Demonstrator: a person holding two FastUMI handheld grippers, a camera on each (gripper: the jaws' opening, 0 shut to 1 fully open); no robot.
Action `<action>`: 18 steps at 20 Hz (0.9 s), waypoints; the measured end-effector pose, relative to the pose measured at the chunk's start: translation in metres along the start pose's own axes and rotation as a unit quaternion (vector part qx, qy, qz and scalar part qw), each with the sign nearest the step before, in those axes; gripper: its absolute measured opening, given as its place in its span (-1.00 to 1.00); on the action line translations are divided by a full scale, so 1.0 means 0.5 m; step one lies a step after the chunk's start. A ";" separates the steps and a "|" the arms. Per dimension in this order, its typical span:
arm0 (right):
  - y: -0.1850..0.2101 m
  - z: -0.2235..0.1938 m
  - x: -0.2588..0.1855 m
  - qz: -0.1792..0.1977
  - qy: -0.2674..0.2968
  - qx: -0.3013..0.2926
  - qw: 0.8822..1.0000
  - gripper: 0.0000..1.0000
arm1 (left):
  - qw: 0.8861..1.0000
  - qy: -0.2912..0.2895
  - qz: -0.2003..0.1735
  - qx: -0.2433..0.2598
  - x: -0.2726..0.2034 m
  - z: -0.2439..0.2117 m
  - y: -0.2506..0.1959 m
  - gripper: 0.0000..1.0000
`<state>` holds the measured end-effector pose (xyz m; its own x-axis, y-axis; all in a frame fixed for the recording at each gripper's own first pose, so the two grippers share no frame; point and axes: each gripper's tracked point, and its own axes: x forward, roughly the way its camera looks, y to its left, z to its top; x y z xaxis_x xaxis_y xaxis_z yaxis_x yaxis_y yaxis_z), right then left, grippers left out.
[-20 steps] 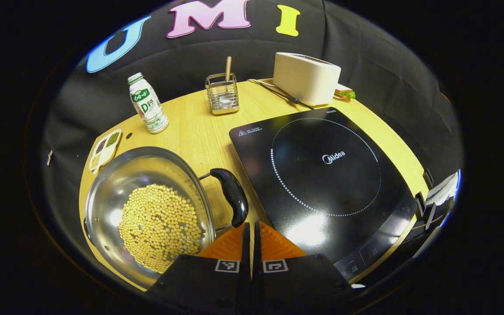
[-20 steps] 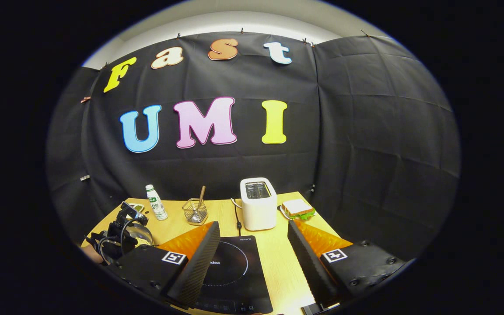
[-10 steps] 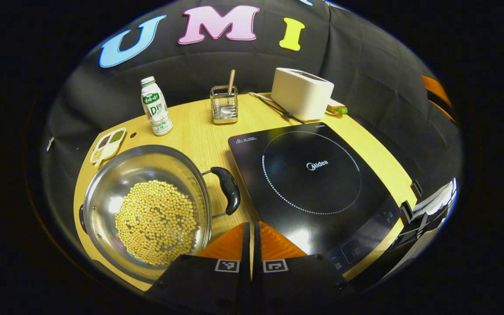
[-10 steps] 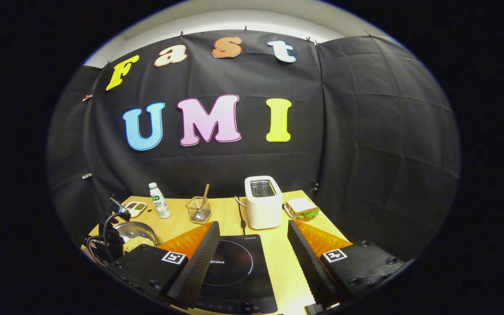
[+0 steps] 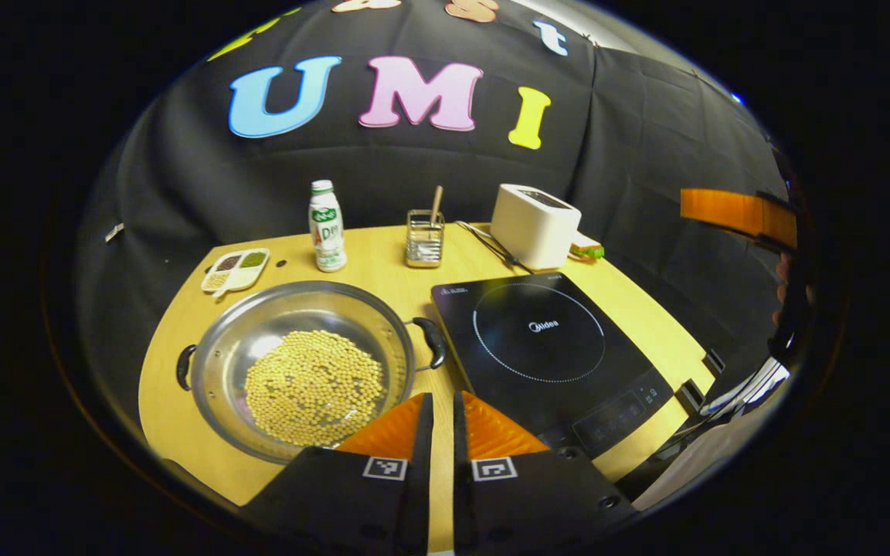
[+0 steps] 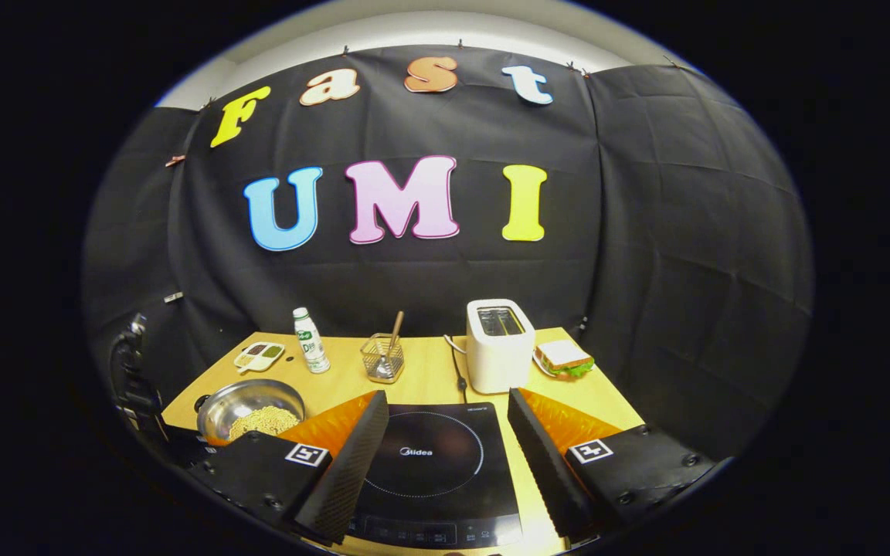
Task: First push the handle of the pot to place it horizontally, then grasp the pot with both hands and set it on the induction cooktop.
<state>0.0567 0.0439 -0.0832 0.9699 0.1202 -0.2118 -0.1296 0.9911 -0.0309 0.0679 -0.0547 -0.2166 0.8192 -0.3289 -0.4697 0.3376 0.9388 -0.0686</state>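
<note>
Shiny silver steel pot (image 5: 302, 309) with black handles (image 5: 435, 342), full of pale yellow beans (image 5: 314, 386). Glossy black induction cooktop (image 5: 545, 347) has a white dotted ring on it. Light wood-grain tabletop (image 5: 375, 270). Cream-white toaster (image 5: 534, 224), white bottle with a green label (image 5: 327, 226). Both grippers' fingers are orange inside (image 5: 391, 432) (image 6: 561, 417), black bodies with black-and-white square markers.

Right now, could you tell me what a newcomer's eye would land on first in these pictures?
Most striking is the steel pot of yellow beans on the wooden table, left of the black induction cooktop. Behind the cooktop stands a white toaster with a sandwich beside it. The left claw is nearly closed, the right claw wide open.
</note>
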 end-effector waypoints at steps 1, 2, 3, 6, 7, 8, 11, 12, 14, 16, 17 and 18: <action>0.009 -0.004 -0.002 0.004 0.003 -0.003 1.000 0.94 | 1.000 -0.010 0.010 -0.012 -0.015 0.002 0.017 -0.63; 0.018 -0.007 -0.003 0.007 0.006 -0.006 1.000 0.94 | 0.999 -0.018 0.021 -0.022 -0.029 0.005 0.038 -0.53; 0.027 -0.009 -0.005 0.009 0.008 -0.008 1.000 0.94 | 0.999 -0.024 0.032 -0.031 -0.044 0.005 0.060 -0.46; 0.061 -0.019 -0.004 0.019 0.018 -0.008 1.000 0.94 | 0.996 -0.042 0.065 -0.052 -0.084 0.009 0.134 0.05; 0.072 -0.024 -0.002 0.022 0.022 -0.008 0.999 0.94 | 0.994 -0.052 0.075 -0.059 -0.100 0.011 0.159 0.38; 0.086 -0.029 0.001 0.026 0.027 -0.006 0.999 0.94 | 0.992 -0.065 0.084 -0.067 -0.115 0.017 0.185 0.43; 0.137 -0.050 0.008 0.039 0.043 0.000 0.998 0.94 | 0.985 -0.096 0.118 -0.084 -0.159 0.026 0.269 0.93; 0.153 -0.060 0.015 0.041 0.050 0.000 0.998 0.94 | 0.983 -0.098 0.129 -0.088 -0.166 0.024 0.300 0.91; 0.188 -0.087 0.030 0.047 0.070 0.006 0.996 0.94 | 0.980 -0.101 0.145 -0.090 -0.185 0.023 0.354 0.92; 0.222 -0.117 0.041 0.052 0.096 0.014 0.994 0.94 | 0.978 -0.105 0.151 -0.097 -0.197 0.027 0.403 0.91; 0.236 -0.127 0.047 0.052 0.104 0.018 0.993 0.94 | 0.977 -0.107 0.153 -0.101 -0.201 0.027 0.424 0.91; 0.250 -0.130 0.051 0.053 0.105 0.019 0.993 0.95 | 0.977 -0.110 0.154 -0.101 -0.203 0.028 0.446 0.91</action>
<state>0.0519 0.1670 -0.1563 0.8861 0.2131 -0.4115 -0.2166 0.9755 0.0387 0.0665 0.1866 -0.1718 0.9547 -0.0217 -0.2969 -0.0200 0.9904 -0.1367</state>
